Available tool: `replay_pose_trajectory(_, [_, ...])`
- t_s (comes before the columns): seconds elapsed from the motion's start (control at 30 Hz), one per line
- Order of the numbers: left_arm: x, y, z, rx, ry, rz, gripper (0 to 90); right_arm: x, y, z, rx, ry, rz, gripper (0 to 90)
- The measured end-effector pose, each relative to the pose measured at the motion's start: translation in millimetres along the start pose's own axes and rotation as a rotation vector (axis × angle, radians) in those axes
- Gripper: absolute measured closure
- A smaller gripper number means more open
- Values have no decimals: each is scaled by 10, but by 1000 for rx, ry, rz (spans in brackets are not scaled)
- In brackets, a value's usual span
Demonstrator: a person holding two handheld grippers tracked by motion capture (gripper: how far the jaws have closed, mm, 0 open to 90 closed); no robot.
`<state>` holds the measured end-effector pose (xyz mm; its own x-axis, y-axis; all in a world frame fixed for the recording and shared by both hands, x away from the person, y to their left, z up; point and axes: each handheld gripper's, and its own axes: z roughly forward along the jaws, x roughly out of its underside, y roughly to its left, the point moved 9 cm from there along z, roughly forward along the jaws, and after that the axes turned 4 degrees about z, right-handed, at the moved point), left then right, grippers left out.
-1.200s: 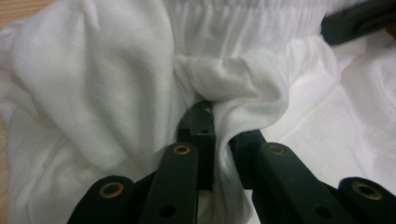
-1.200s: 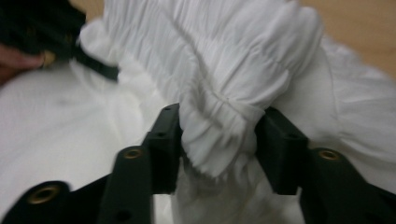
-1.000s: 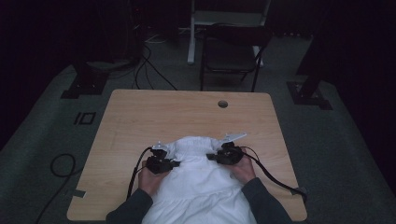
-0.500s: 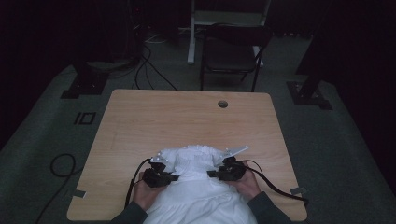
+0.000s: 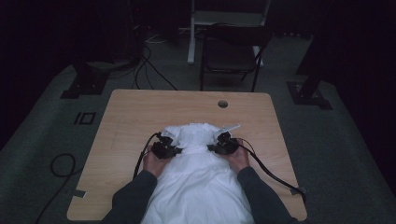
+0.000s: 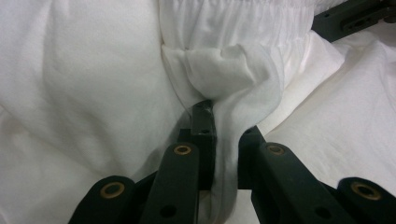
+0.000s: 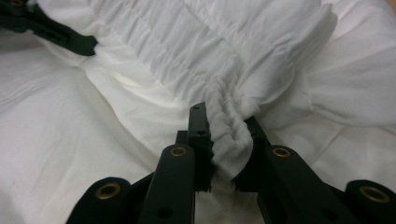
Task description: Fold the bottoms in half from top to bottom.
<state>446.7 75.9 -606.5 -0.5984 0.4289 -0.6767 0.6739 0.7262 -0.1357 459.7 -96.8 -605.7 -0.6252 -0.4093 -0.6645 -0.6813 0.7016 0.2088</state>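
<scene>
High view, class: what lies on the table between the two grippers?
The gathered, elastic-ruched edge of the white garment spans the stretch from the left gripper to the right gripper, each shut on it, in the high view.

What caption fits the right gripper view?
Right gripper pinching the white garment's gathered band.

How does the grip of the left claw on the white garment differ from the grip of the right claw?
The left claw pinches a smooth, thin fold of the white garment; the right claw pinches the thick, gathered elastic band. In the high view, the left claw sits at the garment's left edge, the right claw at its right edge. Both are shut on the cloth, near its far end.
</scene>
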Motion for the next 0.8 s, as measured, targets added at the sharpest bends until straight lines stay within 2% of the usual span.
replay_pose_trajectory(0.2, [-333, 310, 219, -72, 24, -11, 830, -311, -309, 172, 80, 1, 44, 797])
replay_pose_trajectory(0.37, [-496, 441, 325, -116, 33, -69, 827, -480, -473, 256, 137, 6, 107, 794])
replay_pose_trajectory(0.43, [-513, 453, 321, -109, 20, -87, 830, -523, -492, 249, 129, 2, 126, 791])
replay_pose_trajectory(0.5, [-546, 455, 268, -96, -7, -100, 836, -578, -482, 186, 104, -29, 140, 787])
replay_pose_trajectory(0.57, [-634, 442, 166, -80, -53, -93, 839, -664, -453, 64, 93, -62, 111, 785])
replay_pose_trajectory(0.63, [-765, 426, 27, -62, -108, -101, 841, -764, -431, -61, 88, -99, 102, 784])
replay_pose_trajectory(0.8, [-1174, 321, -424, -50, -225, -59, 844, -1118, -345, -484, 84, -226, 74, 790])
